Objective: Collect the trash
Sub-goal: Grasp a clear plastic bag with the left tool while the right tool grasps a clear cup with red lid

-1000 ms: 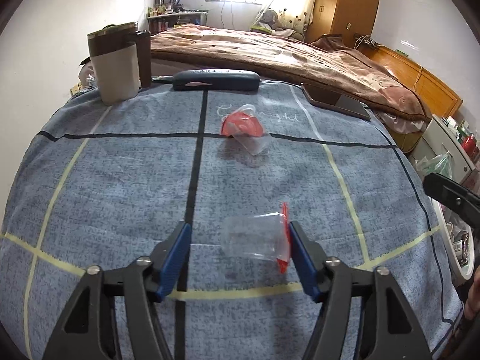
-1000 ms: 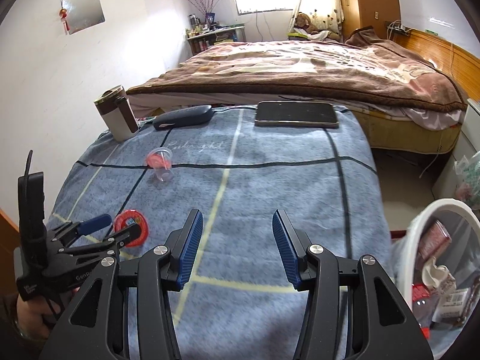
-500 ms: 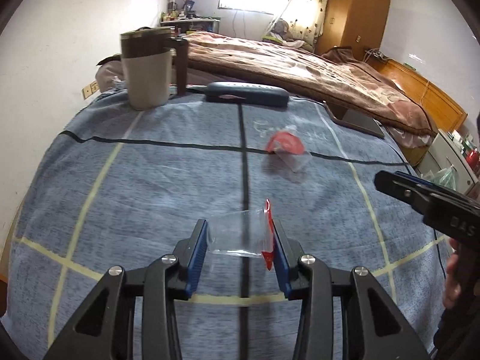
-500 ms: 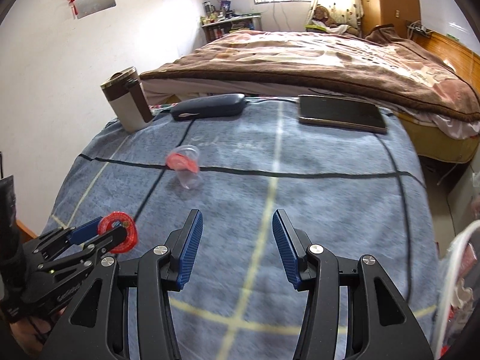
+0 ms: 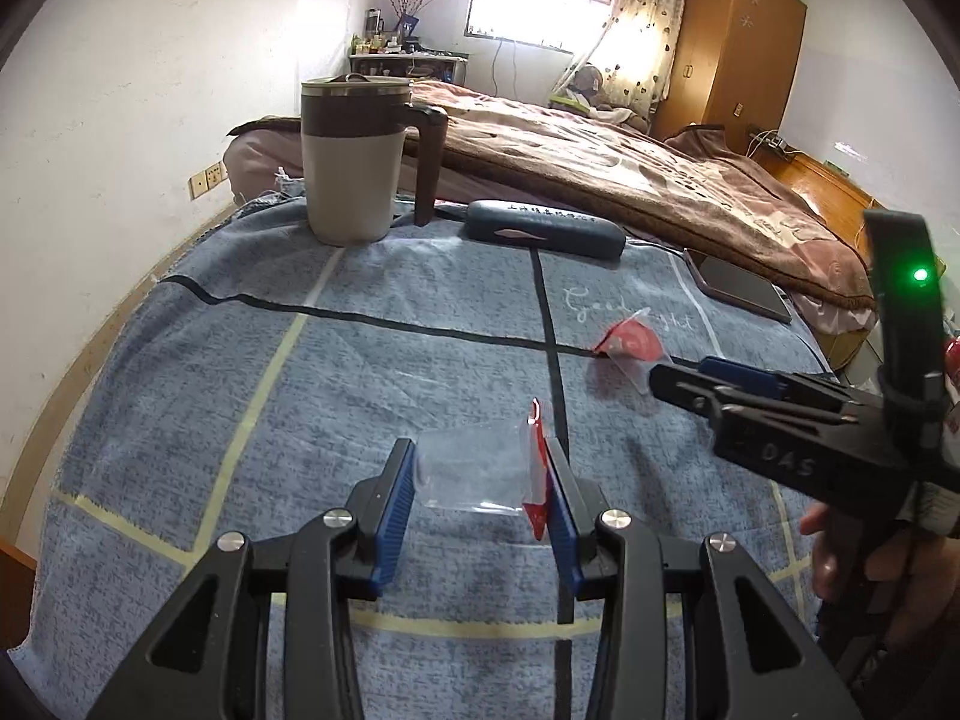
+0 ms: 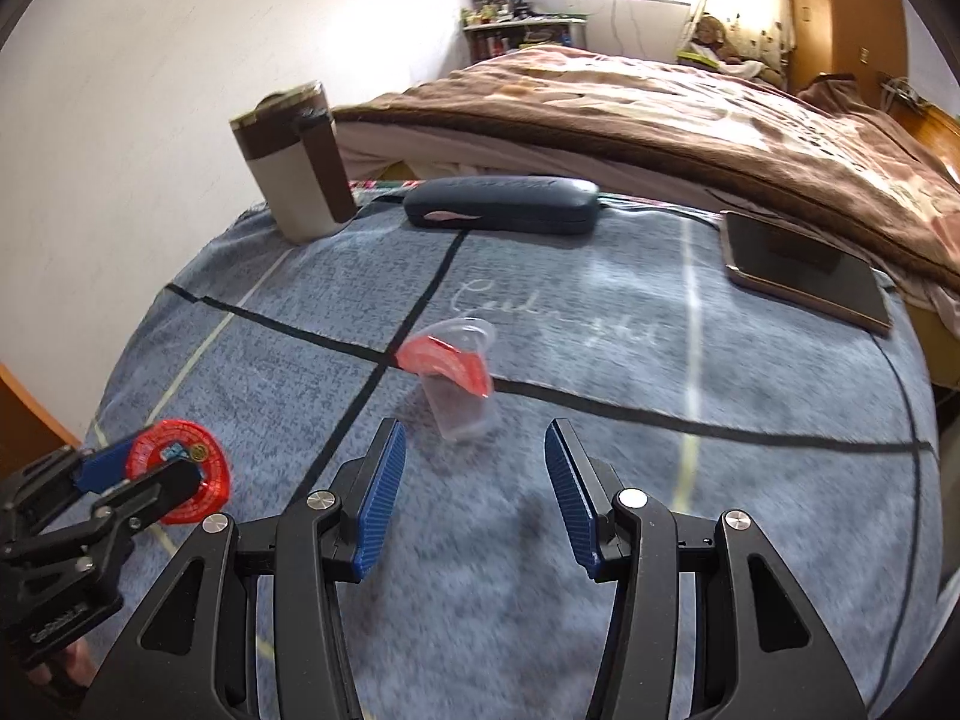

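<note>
White walls (image 5: 120, 90), bright window (image 5: 540, 18), wooden wardrobe (image 5: 738, 42), bed (image 5: 600, 162).

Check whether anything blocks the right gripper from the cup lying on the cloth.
Nothing visible does. The cup lies just ahead of the open right gripper, with only bare cloth between them.

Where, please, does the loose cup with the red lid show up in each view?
Left wrist: the loose cup lies right of centre, beyond the held cup.
Right wrist: centre, just ahead of the open tongs.
Shared landmark: the mug at the cloth's far-left corner.
</note>
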Tool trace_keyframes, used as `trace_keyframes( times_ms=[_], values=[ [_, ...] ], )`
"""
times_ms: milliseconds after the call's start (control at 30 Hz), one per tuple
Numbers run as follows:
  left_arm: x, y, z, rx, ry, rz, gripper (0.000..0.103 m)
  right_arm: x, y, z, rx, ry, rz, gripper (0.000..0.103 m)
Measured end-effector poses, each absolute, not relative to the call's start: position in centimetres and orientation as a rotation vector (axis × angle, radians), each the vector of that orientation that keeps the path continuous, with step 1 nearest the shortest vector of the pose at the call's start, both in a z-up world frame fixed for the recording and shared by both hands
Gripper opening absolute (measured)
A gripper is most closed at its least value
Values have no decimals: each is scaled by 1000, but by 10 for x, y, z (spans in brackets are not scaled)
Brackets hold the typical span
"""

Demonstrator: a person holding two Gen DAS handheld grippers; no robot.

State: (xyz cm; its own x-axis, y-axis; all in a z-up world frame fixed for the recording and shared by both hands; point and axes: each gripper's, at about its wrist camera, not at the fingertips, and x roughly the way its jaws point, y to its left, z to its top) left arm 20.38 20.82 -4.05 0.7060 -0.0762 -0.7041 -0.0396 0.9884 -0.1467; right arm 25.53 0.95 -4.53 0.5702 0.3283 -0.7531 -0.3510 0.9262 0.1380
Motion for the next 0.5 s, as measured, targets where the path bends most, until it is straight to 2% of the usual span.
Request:
trace_keyframes(
  times_ms=[500],
  values=[
    [216,210,-41,-164,794,-23,43,277,24,-54,-64,895,419,51]
  ],
)
